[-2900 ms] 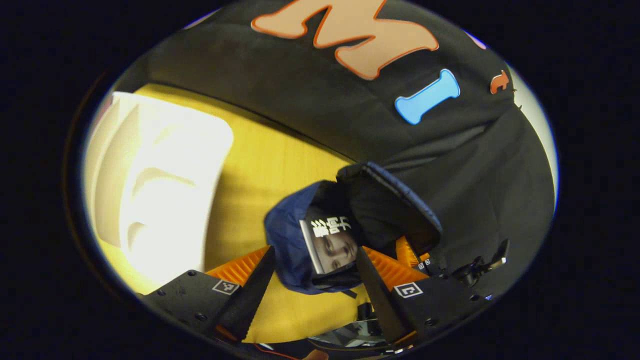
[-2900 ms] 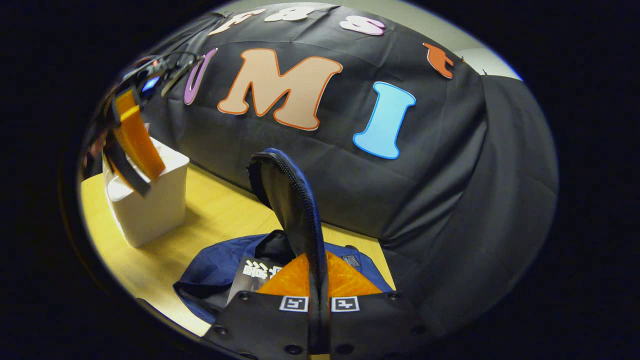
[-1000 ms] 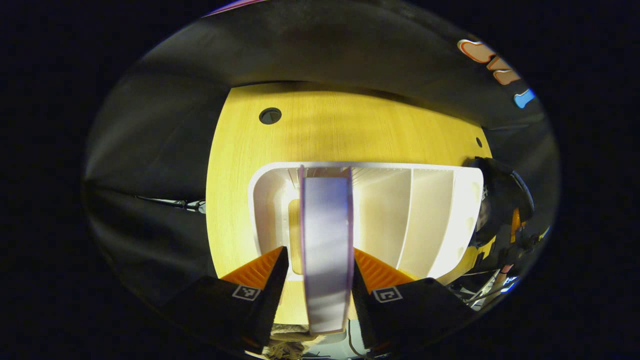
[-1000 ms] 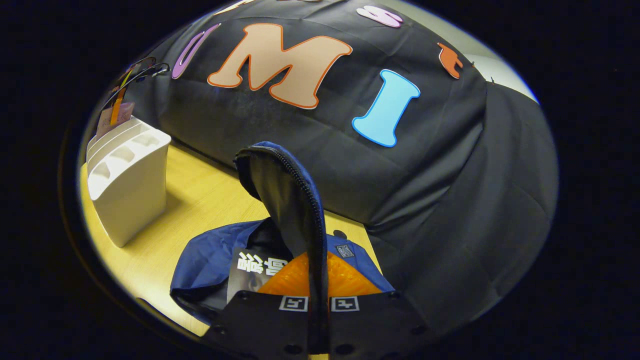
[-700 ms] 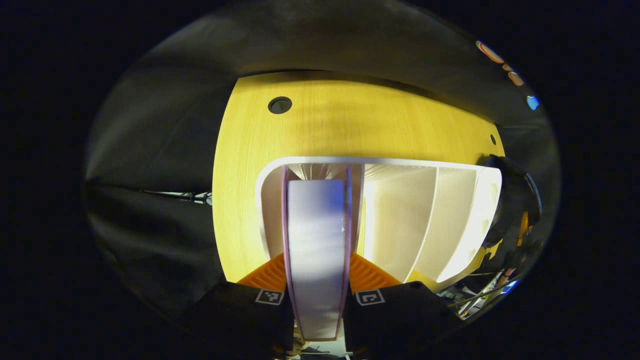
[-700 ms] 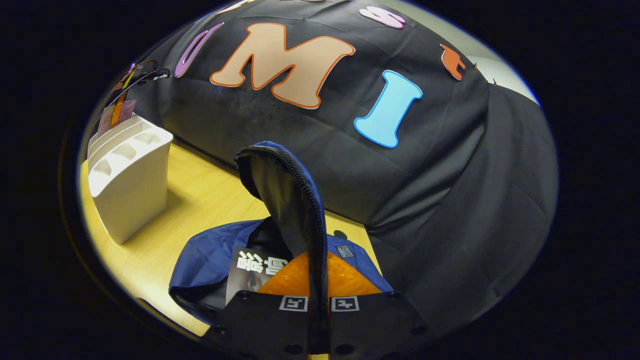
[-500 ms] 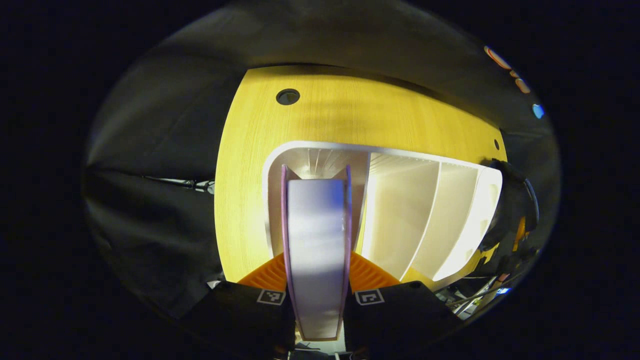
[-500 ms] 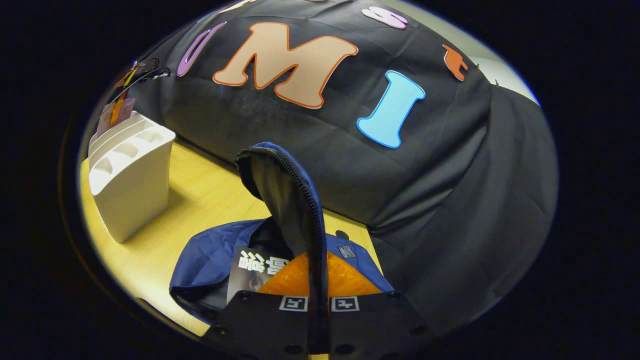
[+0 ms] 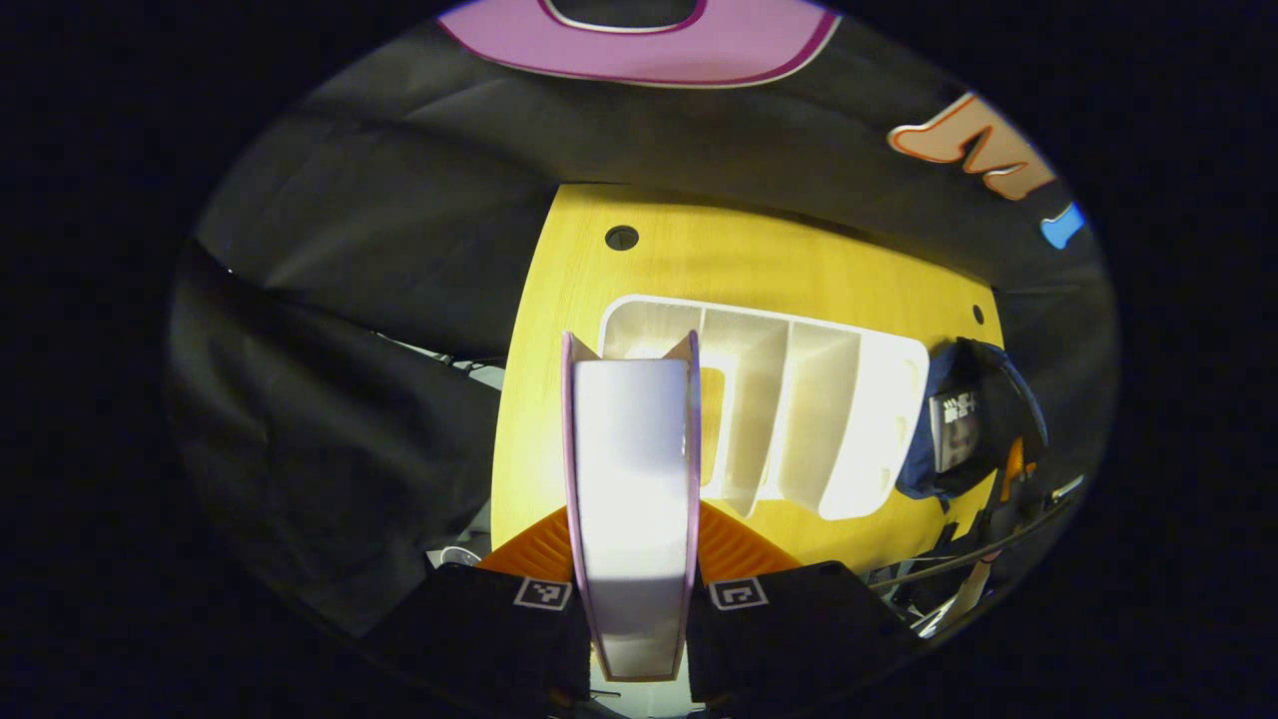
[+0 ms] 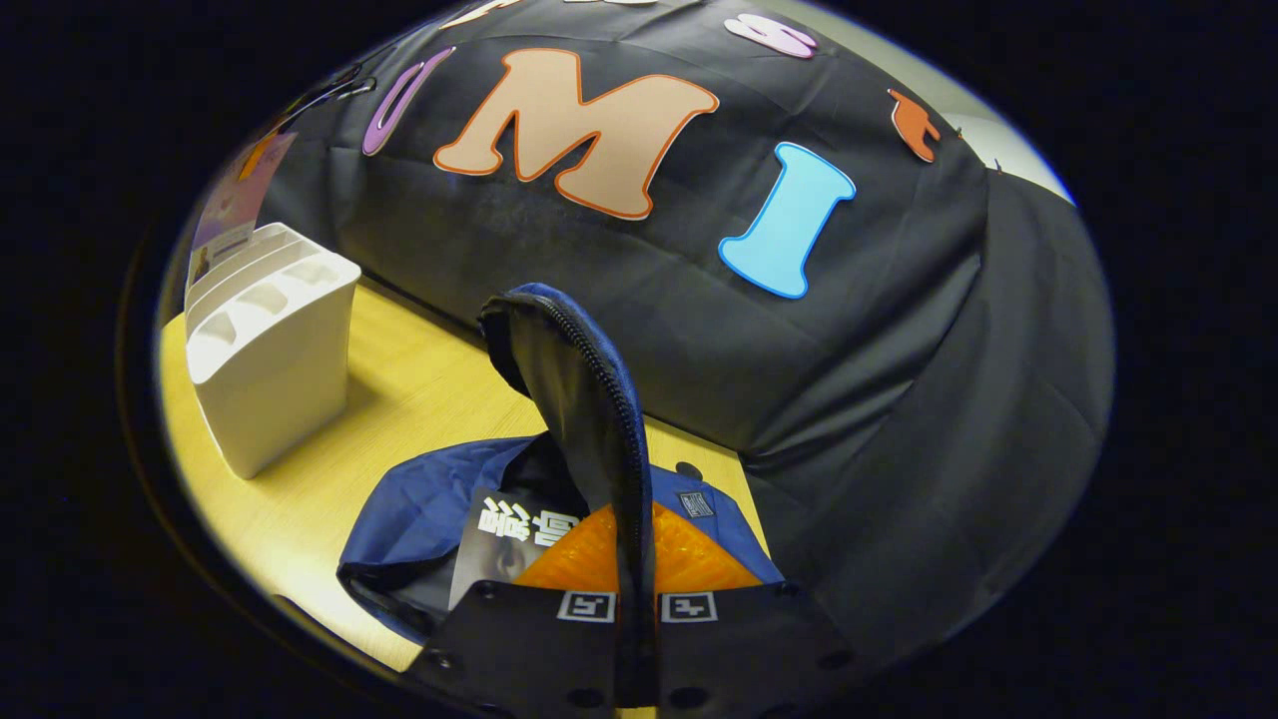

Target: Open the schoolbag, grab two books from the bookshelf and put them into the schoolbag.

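- One white bookshelf (image 9: 799,399) stood on the wooden table (image 9: 759,250), and it had four slots.
- Two books were there: one with purple covers (image 9: 631,499), one dark-covered book (image 10: 499,544).
- One blue schoolbag (image 10: 429,509) lay there.
- Two round holes showed in the tabletop (image 9: 621,238).
- Two grippers were there: left gripper (image 9: 633,569), right gripper (image 10: 635,589).

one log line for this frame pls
left hand-held gripper: shut on book, above shelf | right hand-held gripper: shut on bag flap, bag open | one book inside
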Motion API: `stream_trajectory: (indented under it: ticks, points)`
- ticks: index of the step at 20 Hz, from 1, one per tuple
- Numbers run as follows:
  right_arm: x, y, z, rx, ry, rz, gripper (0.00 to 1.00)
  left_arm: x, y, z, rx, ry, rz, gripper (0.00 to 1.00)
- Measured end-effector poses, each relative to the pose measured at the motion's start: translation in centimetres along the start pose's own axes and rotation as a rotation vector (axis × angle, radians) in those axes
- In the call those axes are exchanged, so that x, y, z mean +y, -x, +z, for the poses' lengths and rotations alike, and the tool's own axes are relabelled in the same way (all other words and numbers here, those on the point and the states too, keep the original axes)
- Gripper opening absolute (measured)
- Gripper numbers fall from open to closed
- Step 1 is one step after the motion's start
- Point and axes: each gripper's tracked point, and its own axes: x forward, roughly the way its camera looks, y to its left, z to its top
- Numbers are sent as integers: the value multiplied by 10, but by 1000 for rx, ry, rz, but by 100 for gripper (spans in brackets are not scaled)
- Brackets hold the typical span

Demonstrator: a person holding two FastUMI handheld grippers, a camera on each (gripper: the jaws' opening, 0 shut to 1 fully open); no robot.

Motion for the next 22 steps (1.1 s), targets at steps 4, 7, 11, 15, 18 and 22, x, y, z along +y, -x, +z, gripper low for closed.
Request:
stream_trajectory:
  ticks: [4,7,11,15,18,22]
  points:
    - [-4,1,0,-11,-8,9,3,-56,44,-6,-62,-19,-82,35]
    - [-8,1,1,-14,-30,13,3,-105,68,-9,-98,-76,-153,34]
    - [-14,2,1,-21,-46,16,3,-190,73,-17,-107,-97,-341,34]
    - [-21,5,0,-24,-85,17,3,-272,57,-32,-93,-100,-539,36]
    - [-23,7,-1,-23,-108,29,3,-318,34,-51,-53,-77,-649,35]
    - [-20,7,-2,-32,-106,47,3,-378,-14,-52,-78,-33,-770,36]
